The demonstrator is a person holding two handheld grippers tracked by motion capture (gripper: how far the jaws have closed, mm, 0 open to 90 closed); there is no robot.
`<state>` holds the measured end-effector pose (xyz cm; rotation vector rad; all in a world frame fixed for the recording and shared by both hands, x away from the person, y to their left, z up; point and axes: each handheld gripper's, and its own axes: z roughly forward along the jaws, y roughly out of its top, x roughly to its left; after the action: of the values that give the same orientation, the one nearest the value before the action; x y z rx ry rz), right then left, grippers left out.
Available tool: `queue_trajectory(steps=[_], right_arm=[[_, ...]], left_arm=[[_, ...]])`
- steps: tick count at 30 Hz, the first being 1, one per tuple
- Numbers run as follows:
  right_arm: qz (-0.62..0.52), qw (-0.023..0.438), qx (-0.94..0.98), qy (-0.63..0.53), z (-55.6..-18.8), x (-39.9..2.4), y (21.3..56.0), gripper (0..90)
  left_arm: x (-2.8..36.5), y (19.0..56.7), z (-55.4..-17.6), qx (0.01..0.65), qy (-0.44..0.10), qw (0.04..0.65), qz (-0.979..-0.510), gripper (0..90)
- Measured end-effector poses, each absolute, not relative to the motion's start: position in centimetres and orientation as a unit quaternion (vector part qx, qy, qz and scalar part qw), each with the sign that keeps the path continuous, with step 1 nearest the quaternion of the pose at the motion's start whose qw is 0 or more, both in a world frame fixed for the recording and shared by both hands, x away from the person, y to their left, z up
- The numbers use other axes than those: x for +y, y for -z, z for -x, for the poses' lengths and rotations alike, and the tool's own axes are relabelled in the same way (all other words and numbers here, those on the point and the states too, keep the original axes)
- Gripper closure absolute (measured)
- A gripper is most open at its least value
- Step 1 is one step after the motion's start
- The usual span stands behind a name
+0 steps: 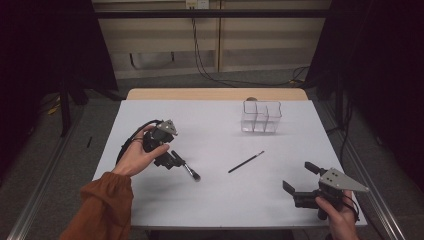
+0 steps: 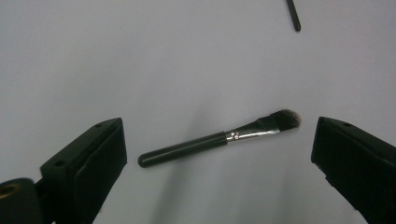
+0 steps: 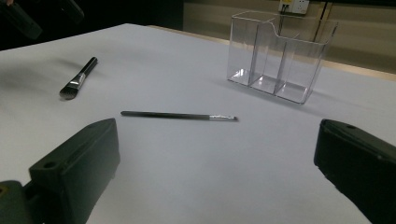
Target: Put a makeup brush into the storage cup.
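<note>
A flat makeup brush [image 1: 192, 172] with a black handle and silver ferrule lies on the white table [image 1: 220, 200], left of centre. My left gripper [image 1: 174, 161] hovers just over its handle end, open. In the left gripper view the flat brush [image 2: 219, 141] rests on the table between the wide-apart jaws of the left gripper [image 2: 218, 127], untouched. A thin black liner brush [image 1: 246, 162] lies at mid-table. My right gripper [image 1: 300, 177] stands open near the front right corner. The right gripper [image 3: 217, 128] faces the thin brush [image 3: 177, 115], which lies well ahead of its jaws.
A clear plastic organizer [image 1: 261, 117] with several compartments stands upright at the back right, also seen as the organizer [image 3: 275, 56] beyond the thin brush. A bare wooden strip [image 1: 215, 94] edges the table's far side. Cables trail on the floor behind.
</note>
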<state>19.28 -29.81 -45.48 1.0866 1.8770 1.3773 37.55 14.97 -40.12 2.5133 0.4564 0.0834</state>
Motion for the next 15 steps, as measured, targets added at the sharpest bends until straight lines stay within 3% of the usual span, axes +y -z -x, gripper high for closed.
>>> queue_trajectory(steps=[15], right_arm=[[-0.403, 0.282, 0.702, -0.515, -19.2, -29.7, 45.5, 0.0]], left_arm=[[14.4, 41.7, -39.1, 0.150, -0.014, 0.238, -0.960, 4.3]])
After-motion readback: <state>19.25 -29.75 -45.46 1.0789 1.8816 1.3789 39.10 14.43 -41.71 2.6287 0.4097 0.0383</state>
